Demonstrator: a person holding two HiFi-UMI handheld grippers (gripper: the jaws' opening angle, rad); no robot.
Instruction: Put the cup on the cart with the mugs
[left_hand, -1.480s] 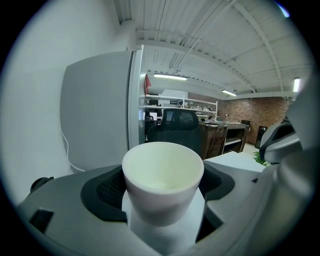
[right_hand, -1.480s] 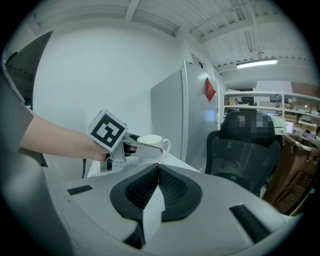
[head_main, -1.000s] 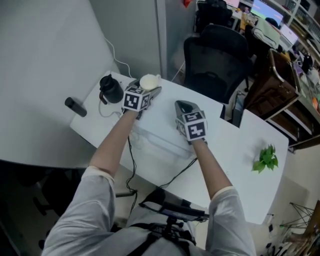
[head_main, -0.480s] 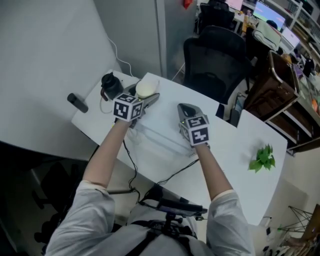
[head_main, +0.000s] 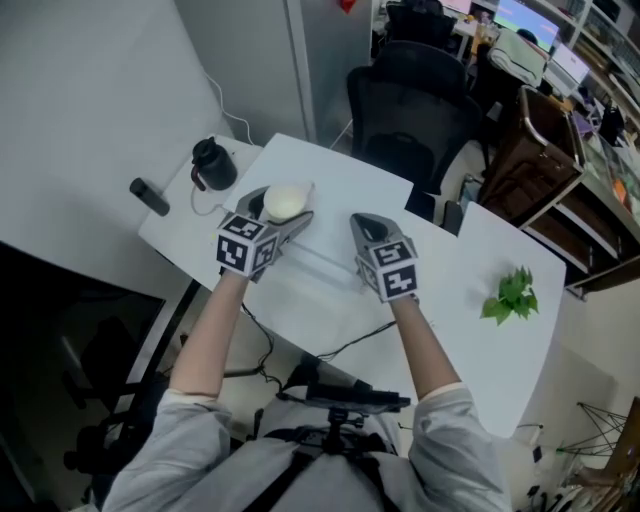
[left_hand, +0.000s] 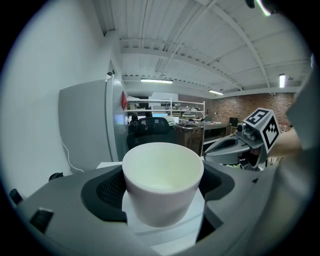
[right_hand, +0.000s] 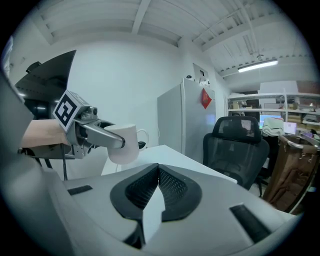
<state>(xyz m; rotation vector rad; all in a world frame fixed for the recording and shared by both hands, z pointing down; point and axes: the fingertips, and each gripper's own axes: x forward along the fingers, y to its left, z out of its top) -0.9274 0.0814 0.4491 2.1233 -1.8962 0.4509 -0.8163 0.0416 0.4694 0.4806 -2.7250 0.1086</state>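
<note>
My left gripper (head_main: 283, 205) is shut on a white cup (head_main: 285, 199) and holds it upright above the white table (head_main: 330, 290). In the left gripper view the empty cup (left_hand: 162, 175) sits between the two dark pads (left_hand: 107, 192). From the right gripper view the cup (right_hand: 124, 145) shows a small handle on its far side, hanging clear of the tabletop. My right gripper (head_main: 363, 220) hovers to the right of the cup, jaws shut on nothing (right_hand: 157, 172). No cart with mugs can be made out.
A black jug (head_main: 210, 163) stands at the table's far left corner, with a dark cylinder (head_main: 148, 196) and a cable beside it. A green sprig (head_main: 510, 297) lies at the right. A black office chair (head_main: 410, 100) and a brown unit (head_main: 545, 150) stand beyond the table.
The left gripper has carried the cup away from the black jug, back towards me and a little right. The right gripper has barely moved.
</note>
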